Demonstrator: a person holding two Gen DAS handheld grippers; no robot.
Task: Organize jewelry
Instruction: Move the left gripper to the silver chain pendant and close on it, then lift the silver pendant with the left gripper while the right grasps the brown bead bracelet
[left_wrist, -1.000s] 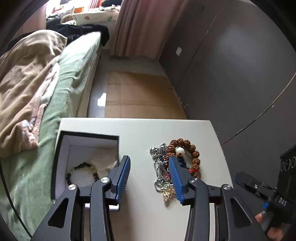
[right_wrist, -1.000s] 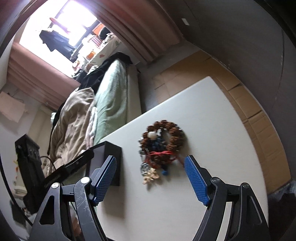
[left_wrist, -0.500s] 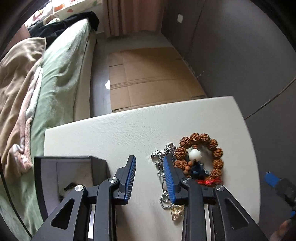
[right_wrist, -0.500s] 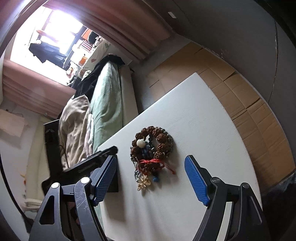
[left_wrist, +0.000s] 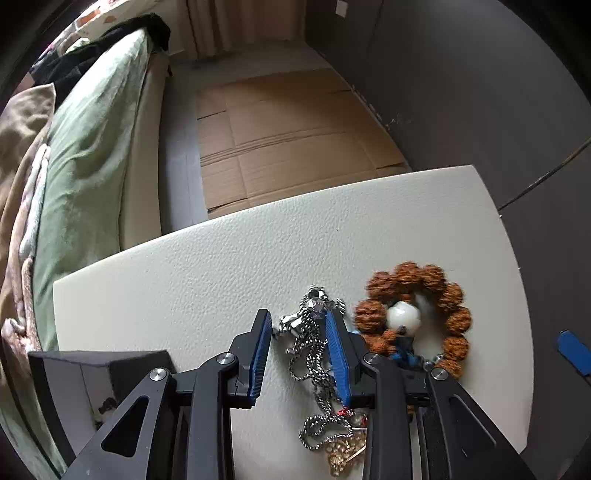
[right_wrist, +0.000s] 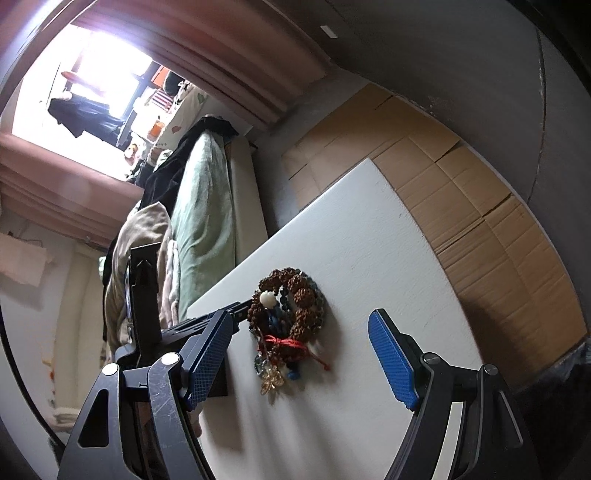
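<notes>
Low in the frame, the left gripper stands parted around the silver chain, apparently about to pinch it, beside the brown bead bracelet on the white table. The right gripper waits wide apart, ungrasping. The box sits lower left.
</notes>
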